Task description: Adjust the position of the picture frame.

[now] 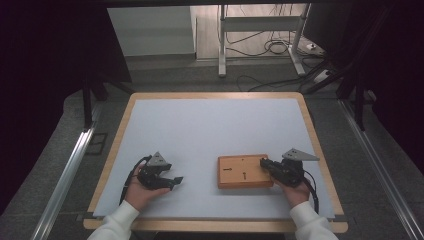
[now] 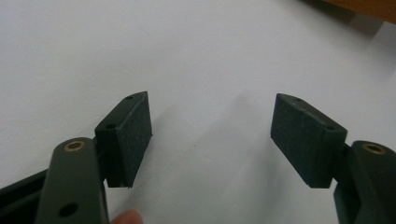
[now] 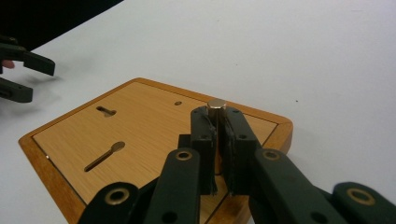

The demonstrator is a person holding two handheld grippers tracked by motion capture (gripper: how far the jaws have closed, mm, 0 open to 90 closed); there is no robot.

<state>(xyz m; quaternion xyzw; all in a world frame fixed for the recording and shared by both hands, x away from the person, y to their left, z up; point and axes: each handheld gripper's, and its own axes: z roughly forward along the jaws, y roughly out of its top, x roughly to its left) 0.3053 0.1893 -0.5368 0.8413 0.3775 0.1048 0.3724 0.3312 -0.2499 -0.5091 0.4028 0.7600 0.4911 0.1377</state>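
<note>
Two grippers are at work on a white table [image 1: 210, 125] with a wooden rim, each held in a person's hand. On the right, the right gripper [image 3: 217, 122] has its jaws pressed in on a small metal cylinder [image 3: 216, 106] — the pin stands upright between the pads, its flat top just above them, over the near right corner of a wooden board [image 3: 140, 126]. That board lies flat on the table's right half and has two keyhole-shaped slots [image 3: 105, 155] cut into its face. Well apart, on the table's left half, the left gripper [image 2: 212, 135] hovers low over bare white surface, its jaws spread wide — nothing lies between the pads [image 2: 135, 135].
</note>
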